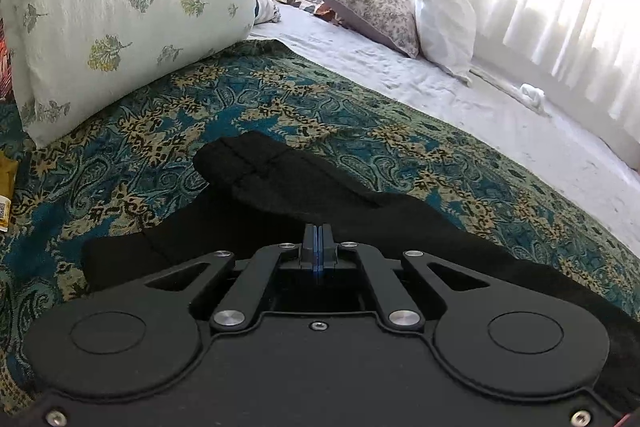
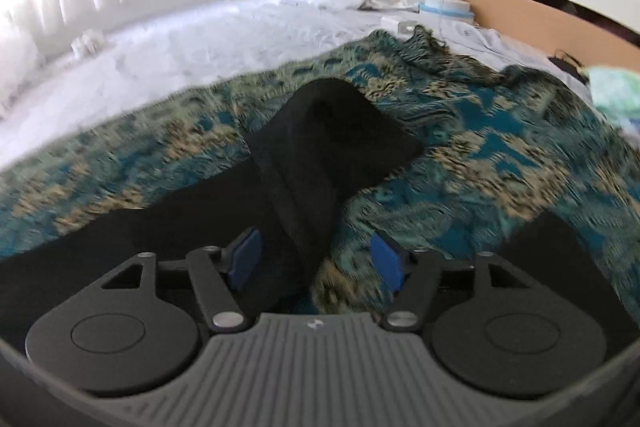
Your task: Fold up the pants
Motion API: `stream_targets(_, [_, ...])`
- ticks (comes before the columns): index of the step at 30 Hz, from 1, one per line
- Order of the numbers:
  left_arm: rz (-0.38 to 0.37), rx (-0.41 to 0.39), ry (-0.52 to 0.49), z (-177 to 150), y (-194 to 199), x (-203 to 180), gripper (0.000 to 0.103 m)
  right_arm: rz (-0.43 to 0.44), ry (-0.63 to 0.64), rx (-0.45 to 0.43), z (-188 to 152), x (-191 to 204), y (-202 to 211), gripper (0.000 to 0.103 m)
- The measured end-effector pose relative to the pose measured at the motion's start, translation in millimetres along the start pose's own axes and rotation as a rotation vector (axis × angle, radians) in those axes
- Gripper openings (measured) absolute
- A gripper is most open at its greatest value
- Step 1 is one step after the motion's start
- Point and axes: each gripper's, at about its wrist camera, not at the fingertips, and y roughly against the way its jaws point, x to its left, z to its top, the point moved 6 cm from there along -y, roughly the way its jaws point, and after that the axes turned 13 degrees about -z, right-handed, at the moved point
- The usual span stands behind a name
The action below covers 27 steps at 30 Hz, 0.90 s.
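Left tongs [image 1: 319, 247] pinched together, apparently gripping black pants [image 1: 288, 183]; right tongs [image 2: 316, 259] wide apart: a lopsided pull could skew the fold.

Both wrist views sit low and close over the patterned blanket [image 1: 280, 99], facing opposite bed ends; both show the black pants [image 2: 320, 155].

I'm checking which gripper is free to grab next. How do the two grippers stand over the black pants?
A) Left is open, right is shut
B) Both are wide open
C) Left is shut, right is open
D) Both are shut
C: the left gripper has its blue pads pressed together above the black pants, while the right gripper has its pads spread apart with pants fabric and the patterned blanket showing between them.
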Motion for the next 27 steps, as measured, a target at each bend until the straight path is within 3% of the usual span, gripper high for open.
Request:
stream_targets(2, [0.008, 0.002, 0.000, 0, -3, 0, 0.001, -0.046, 0.002, -0.007, 4, 6, -14, 0.069])
stream_targets(3, [0.011, 0.001, -0.001, 0, -4, 0, 0.001, -0.069, -0.013, -0.016, 7, 7, -14, 0.034])
stream_targets(4, [0.012, -0.001, -0.002, 0, -5, -1, 0.001, -0.105, -0.047, -0.023, 10, 4, -13, 0.008])
stream_targets(5, [0.012, -0.006, -0.004, 1, -4, -2, 0.001, -0.128, -0.100, -0.019, 14, -2, -9, 0.005])
stream_targets(10, [-0.016, -0.034, -0.010, 8, 8, -4, 0.001, -0.065, -0.218, -0.127, 19, -38, 38, 0.005])
stream_targets(15, [-0.049, -0.057, 0.011, 10, 35, 0, 0.001, -0.015, -0.291, -0.166, -2, -95, 91, 0.005])
stream_targets(19, [-0.055, -0.075, 0.024, 6, 65, 14, 0.001, -0.041, -0.318, -0.138, -33, -140, 107, 0.005])
stream_targets(27, [-0.006, -0.001, 0.016, -32, 92, 47, 0.001, -0.162, -0.371, -0.044, -97, -210, 104, 0.002])
